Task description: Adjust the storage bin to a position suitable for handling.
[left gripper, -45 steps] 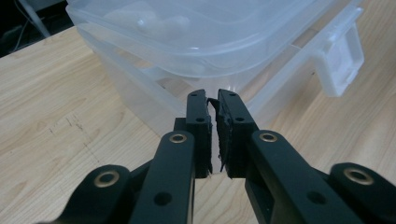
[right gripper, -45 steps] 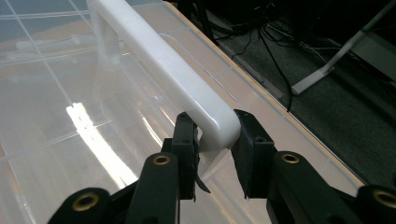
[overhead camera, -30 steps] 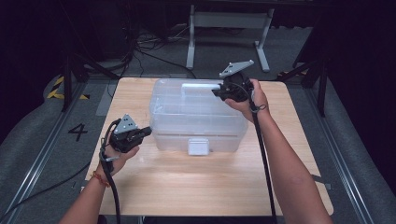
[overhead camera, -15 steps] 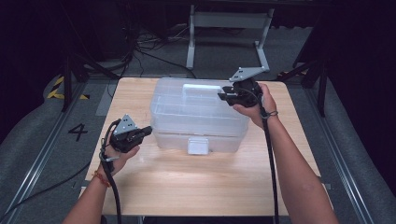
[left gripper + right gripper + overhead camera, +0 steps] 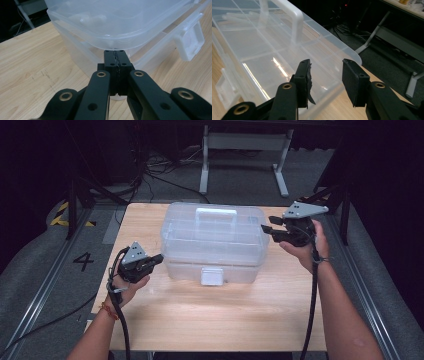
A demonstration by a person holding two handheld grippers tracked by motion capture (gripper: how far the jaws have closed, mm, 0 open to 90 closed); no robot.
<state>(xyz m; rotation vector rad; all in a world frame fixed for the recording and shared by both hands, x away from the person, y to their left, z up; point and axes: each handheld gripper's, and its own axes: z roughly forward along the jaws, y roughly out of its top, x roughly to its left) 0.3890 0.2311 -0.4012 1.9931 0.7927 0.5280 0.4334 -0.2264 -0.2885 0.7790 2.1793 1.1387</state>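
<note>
A clear plastic box (image 5: 212, 242) with a lid, a white top handle (image 5: 216, 213) and a front latch (image 5: 211, 276) stands in the middle of the wooden table (image 5: 200, 315). My left gripper (image 5: 159, 258) is shut with nothing between its jaws. Its tips (image 5: 115, 53) rest against the box's left end, just under the lid's rim (image 5: 120, 42). My right gripper (image 5: 267, 231) hovers at the box's right end. Its jaws have just been opening and stand apart above the lid's corner (image 5: 347, 56), gripping nothing (image 5: 326, 67).
A grey metal frame (image 5: 245, 142) and loose cables (image 5: 150, 175) lie on the floor beyond the table. A floor rail (image 5: 45, 285) runs along the left, beside a painted "4" (image 5: 82, 261). Bare tabletop stretches in front of the box.
The right gripper has moved right from the handle's end to the box's right end, and its jaws have spread apart. The left gripper has stayed put.
</note>
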